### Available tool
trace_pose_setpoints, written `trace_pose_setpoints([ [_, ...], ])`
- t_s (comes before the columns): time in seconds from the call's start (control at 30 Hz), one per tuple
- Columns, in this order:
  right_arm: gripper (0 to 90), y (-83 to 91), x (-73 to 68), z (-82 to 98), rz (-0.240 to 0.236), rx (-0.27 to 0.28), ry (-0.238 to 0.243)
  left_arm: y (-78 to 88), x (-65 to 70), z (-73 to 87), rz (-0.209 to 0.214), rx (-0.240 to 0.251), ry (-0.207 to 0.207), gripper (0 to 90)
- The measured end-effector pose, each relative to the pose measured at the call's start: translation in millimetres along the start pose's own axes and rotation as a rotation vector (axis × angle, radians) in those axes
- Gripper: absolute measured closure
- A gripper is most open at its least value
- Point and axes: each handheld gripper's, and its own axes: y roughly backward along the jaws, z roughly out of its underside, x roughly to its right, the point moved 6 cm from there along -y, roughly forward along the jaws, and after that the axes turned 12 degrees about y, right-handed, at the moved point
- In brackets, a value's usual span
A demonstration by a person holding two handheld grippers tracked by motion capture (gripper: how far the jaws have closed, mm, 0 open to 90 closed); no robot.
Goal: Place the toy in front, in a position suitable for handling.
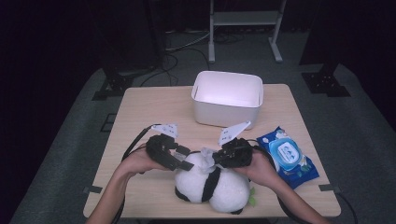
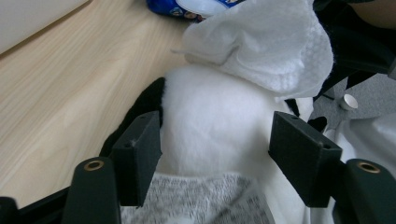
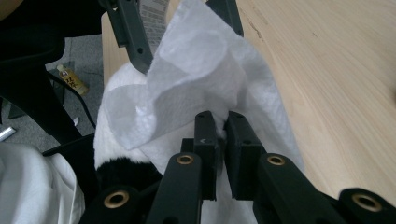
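R gripper [image 3: 222, 122] clamped on a wipe [image 3: 196, 70], pressing it onto the panda [image 1: 212, 184]. Panda lies at near table [image 1: 140, 112] edge, approx centre. L gripper [image 2: 215, 140] half open, jaws either side of panda's white fur, pads not pressing (printed tag [image 2: 196, 198] below). Wipes pack [image 1: 287, 156] just right of panda; bin [image 1: 227, 98] behind.
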Motion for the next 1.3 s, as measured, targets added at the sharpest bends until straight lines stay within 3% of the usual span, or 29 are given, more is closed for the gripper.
trace_pose_setpoints([
  [0.2, 82.7, -9.1, 8.2, -10.0, 0.009, -0.029, 0.023, 8.3, -1.1, 16.9, -0.011, 0.039, 0.004, 28.6],
  [0.4, 82.6, -26.6, 18.1, -26.4, 0.001, -0.066, 0.029, -5.2, -9.0, 29.9, -0.018, 0.037, 0.03, 29.2],
  [0.53, 82.6, -42.7, 13.3, -38.5, -0.03, -0.082, 0.047, -7.7, -13.7, 33.9, -0.005, 0.056, 0.051, 29.1],
  [0.63, 82.7, -45.6, 9.8, -40.7, -0.032, -0.09, 0.065, -8.1, -14.4, 36.1, -0.001, 0.064, 0.056, 29.1],
  [0.8, 82.7, -31.4, 8.3, -30.7, -0.039, -0.087, 0.044, -9.3, -13.3, 35.4, -0.004, 0.06, 0.053, 28.9],
  [0.97, 82.7, -13.3, 6.0, -9.0, -0.029, -0.105, 0.031, -9.0, -13.6, 33.3, -0.008, 0.048, 0.054, 28.3],
  [1.1, 82.8, 1.6, 7.8, 10.0, -0.007, -0.119, -0.011, -7.5, -12.8, 26.7, -0.023, 0.022, 0.031, 26.3],
  [1.3, 83.7, 29.4, 15.6, 30.3, 0.031, -0.06, -0.078, -7.4, -8.5, 5.6, -0.028, 0.015, 0.007, 23.8],
])
